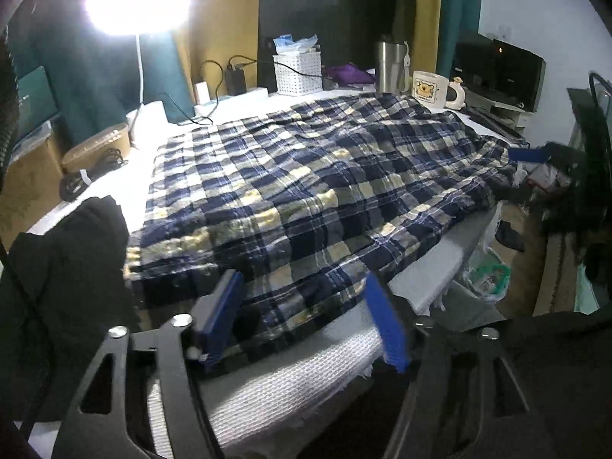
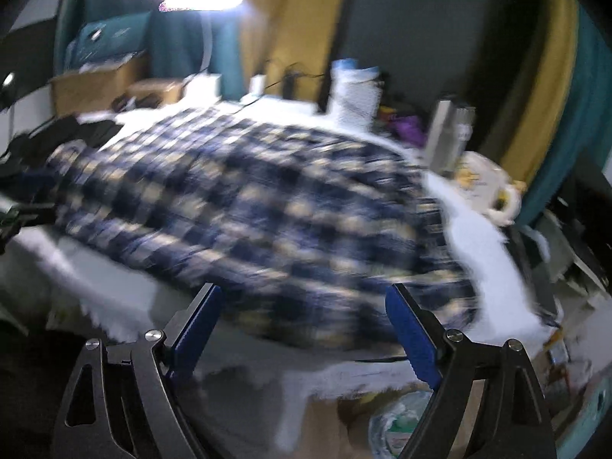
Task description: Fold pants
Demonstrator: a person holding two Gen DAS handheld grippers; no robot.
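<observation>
Standing wide apart: left gripper [image 1: 306,306], blue pads [image 1: 384,321] spread with nothing pinched; the near hem of the plaid cloth lies between and just beyond the tips, and whether the left pad touches it cannot be told.
Right gripper [image 2: 302,313]: jaws likewise wide, nothing pressed between them; the view is smeared by motion, and the near edge of the cloth shows in the gap between the tips.
Pants [image 1: 306,191]: navy, cream and grey plaid, spread flat over most of the table top, lightly wrinkled, near hem reaching the front edge and draping a little over it.
Pants, right end: this end hangs off the table's right edge, where the other gripper's blue pad [image 1: 528,154] shows just beside the cloth.
Table covering [image 1: 290,378]: white woven cloth with a frayed front edge, under the pants and bare in front of the left gripper.
Dark garment [image 1: 65,267]: black, heaped at the near left, just beside the pants' left border.
Coiled black cable [image 1: 91,172]: on the table's left side, apart from the pants.
Mug [image 1: 434,90]: cream with a bear print, at the far right, touching or just behind the pants' far edge.
Steel flask [image 1: 390,63]: upright behind the mug.
White basket [image 1: 298,74]: at the far edge, centre.
Lamp [image 1: 137,5]: lit, glaring, far left.
</observation>
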